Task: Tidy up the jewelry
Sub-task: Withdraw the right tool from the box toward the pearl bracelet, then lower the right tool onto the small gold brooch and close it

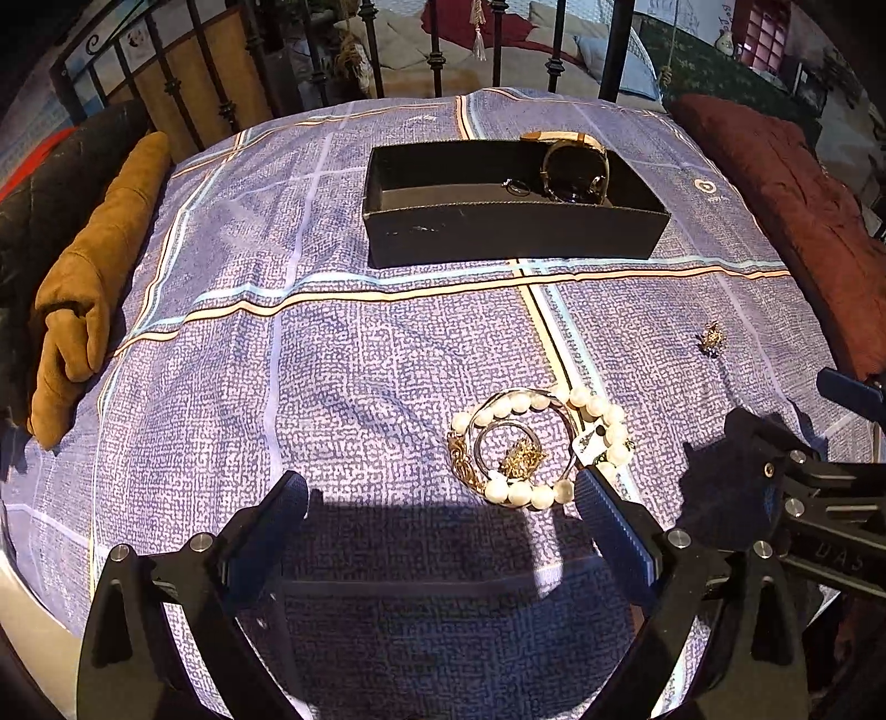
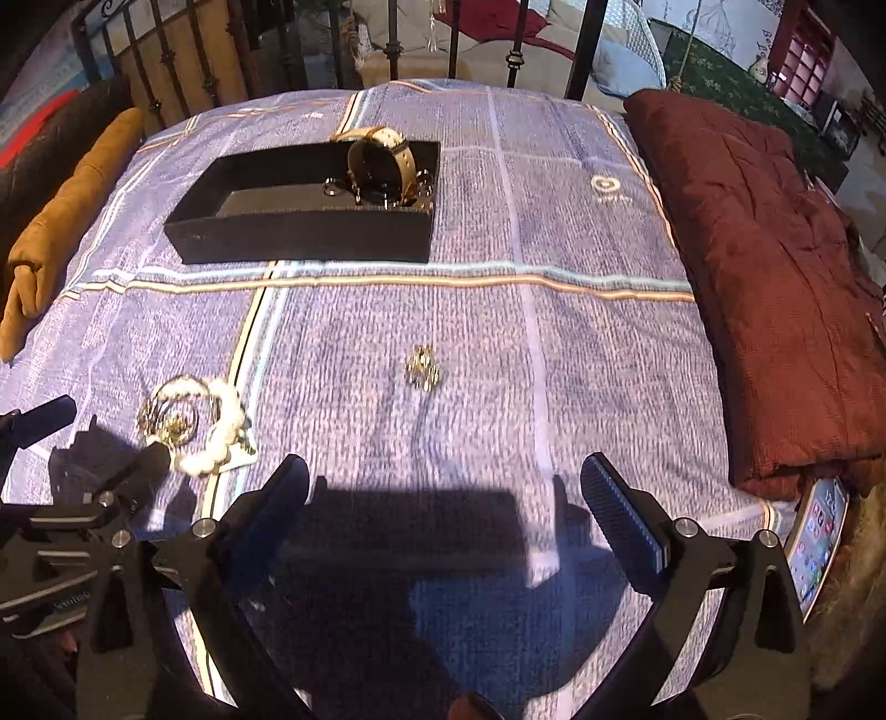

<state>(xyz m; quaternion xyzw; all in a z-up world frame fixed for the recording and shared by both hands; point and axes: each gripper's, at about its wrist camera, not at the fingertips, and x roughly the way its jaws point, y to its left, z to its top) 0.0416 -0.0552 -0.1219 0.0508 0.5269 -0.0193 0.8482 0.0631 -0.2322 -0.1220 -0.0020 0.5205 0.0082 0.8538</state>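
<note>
A black open box (image 1: pixel 515 232) sits at the back of the bed; it holds a watch with a cream strap (image 1: pixel 576 163) and small rings (image 1: pixel 516 187). The box (image 2: pixel 310 235) and watch (image 2: pixel 382 160) also show in the right wrist view. A pearl bracelet (image 1: pixel 542 443) with gold chains and a bangle inside it lies just ahead of my open, empty left gripper (image 1: pixel 443 493), close to its right finger. A small gold earring (image 2: pixel 422 368) lies ahead of my open, empty right gripper (image 2: pixel 443 487); it also shows in the left wrist view (image 1: pixel 711 338). The pearl pile (image 2: pixel 196 426) lies to the right gripper's left.
The bed has a blue patterned sheet (image 1: pixel 332 360). A brown rolled cloth (image 1: pixel 94 288) lies on the left, a maroon folded blanket (image 2: pixel 775 277) on the right. A phone (image 2: pixel 819 543) lies by the blanket's near end. An iron bed frame (image 1: pixel 437 50) stands behind.
</note>
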